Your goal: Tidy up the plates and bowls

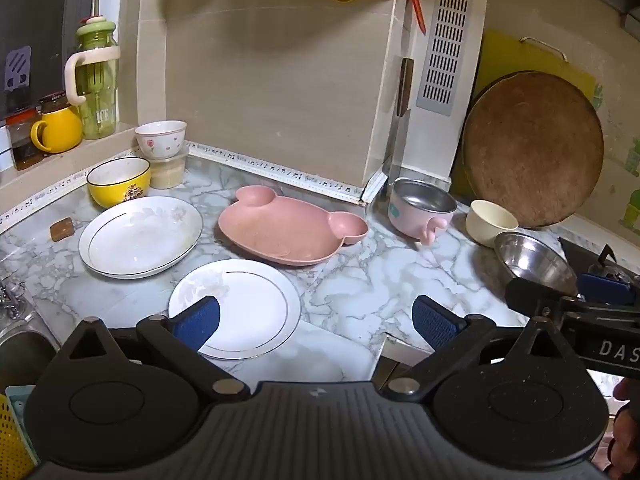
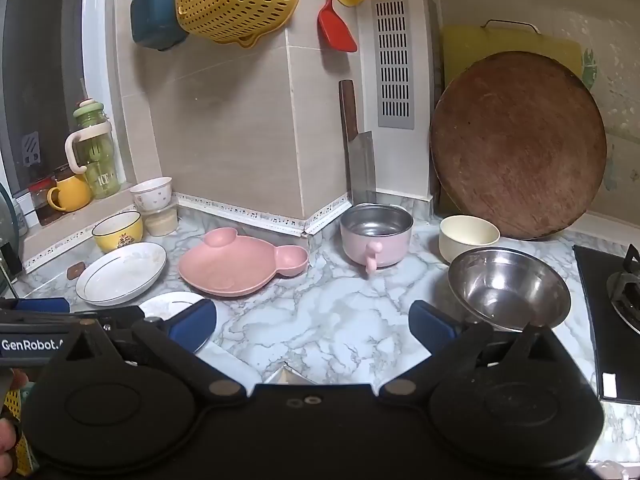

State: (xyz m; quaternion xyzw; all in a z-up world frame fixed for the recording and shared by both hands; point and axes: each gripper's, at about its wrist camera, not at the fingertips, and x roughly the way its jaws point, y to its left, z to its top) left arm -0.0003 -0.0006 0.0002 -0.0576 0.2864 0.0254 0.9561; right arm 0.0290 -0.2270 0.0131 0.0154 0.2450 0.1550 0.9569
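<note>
On the marble counter (image 1: 360, 280) lie two white gold-rimmed plates, one near (image 1: 244, 312) and one further left (image 1: 140, 240), and a pink bear-shaped plate (image 1: 288, 228). A yellow bowl (image 1: 118, 186) and a flowered white bowl (image 1: 160, 138) stand at the back left. To the right are a pink steel-lined bowl (image 2: 376, 236), a cream bowl (image 2: 468, 238) and a steel bowl (image 2: 508, 292). My left gripper (image 1: 316, 324) is open, its left pad above the near plate's edge. My right gripper (image 2: 314, 322) hangs open over bare counter, the steel bowl just beyond its right finger.
A round wooden board (image 2: 520, 156) and a cleaver (image 2: 358, 152) lean on the back wall. A black stove (image 2: 612, 300) lies at the right, a sink (image 1: 16, 344) at the left. A bottle (image 1: 96, 80), a yellow mug (image 1: 60, 128) and jars fill the sill. A yellow colander (image 2: 236, 0) hangs overhead.
</note>
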